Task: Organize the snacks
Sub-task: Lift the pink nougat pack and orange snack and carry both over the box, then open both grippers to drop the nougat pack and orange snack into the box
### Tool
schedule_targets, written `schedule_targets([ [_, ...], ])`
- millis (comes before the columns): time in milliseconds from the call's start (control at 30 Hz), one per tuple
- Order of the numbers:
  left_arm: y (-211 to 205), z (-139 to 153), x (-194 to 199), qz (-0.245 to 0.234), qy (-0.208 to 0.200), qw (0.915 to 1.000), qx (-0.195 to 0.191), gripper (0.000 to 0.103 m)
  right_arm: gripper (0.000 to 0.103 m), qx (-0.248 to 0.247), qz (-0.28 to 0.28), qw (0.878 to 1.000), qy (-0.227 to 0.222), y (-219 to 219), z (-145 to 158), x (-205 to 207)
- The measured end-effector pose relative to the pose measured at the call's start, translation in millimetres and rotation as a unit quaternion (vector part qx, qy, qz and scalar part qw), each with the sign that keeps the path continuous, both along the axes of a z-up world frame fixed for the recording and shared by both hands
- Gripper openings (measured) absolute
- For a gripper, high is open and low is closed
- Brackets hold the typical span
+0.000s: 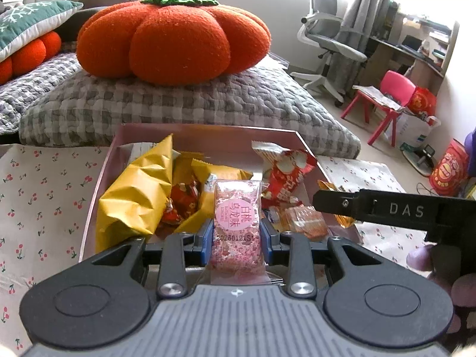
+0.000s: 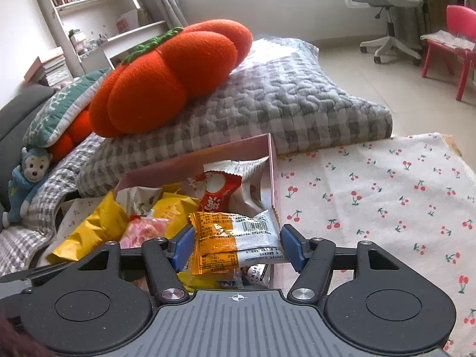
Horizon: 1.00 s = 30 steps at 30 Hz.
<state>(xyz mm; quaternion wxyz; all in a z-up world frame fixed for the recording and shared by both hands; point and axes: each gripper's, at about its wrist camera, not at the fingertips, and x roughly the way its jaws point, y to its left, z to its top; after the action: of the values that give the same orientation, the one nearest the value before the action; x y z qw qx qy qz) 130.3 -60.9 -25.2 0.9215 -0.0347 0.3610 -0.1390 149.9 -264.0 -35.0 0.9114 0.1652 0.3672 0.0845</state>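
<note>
Left wrist view: left tool (image 1: 237, 235) is squeezed tight on a pink snack pack (image 1: 236, 226), blue pads on both sides of it; pack hangs over the near edge of the pink box (image 1: 208, 132), which sits on the table w/ a cherry cloth (image 1: 44, 196); right tool's black arm pokes in at 3 o'clock.

Right wrist view: right tool (image 2: 236, 245) has an orange-and-silver snack pack (image 2: 232, 241) between its blue pads; left pad looks to touch it, right pad may have a small gap, so I can't tell if it is held or let go; pack hangs over the box's near right corner.

To do it well, I think: lower each pack flat into a free spot, then open; don't drop from high, packs are light & slippery; go one tool at a time so they don't bump.

Around: box is pretty full; big yellow bag (image 1: 136, 196) at 9 o'clock, red-and-white bag (image 1: 285, 175) at 1 o'clock, small orange packs (image 1: 303, 221) at 3 o'clock; not much room left, so that's in the way; a pumpkin cushion (image 1: 175, 38) on a grey checked quilt (image 1: 208, 101) at 12 o'clock, well apart; red chair (image 1: 386, 101) far off.
</note>
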Motion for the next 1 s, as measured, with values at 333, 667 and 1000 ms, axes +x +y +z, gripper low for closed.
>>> schedule_targets([
  [333, 0.9, -4.8, 9.5, 0.017, -0.010, 0.9998, 0.006, 0.030, 0.065, 0.025, -0.001, 1.000, -0.018, 2.4, -0.5, 5.9],
  [667, -1.5, -3.2, 6.9, 0.001, -0.016, 0.9999, 0.003, 0.042, 0.078, 0.040, 0.002, 0.999, -0.016, 2.4, 0.6, 7.2],
  [1000, -5.2, 4.2, -2.6, -0.012, -0.019, 0.9996, 0.017, 0.063, 0.083, 0.033, 0.003, 0.999, -0.019, -2.2, 8.0, -0.5],
])
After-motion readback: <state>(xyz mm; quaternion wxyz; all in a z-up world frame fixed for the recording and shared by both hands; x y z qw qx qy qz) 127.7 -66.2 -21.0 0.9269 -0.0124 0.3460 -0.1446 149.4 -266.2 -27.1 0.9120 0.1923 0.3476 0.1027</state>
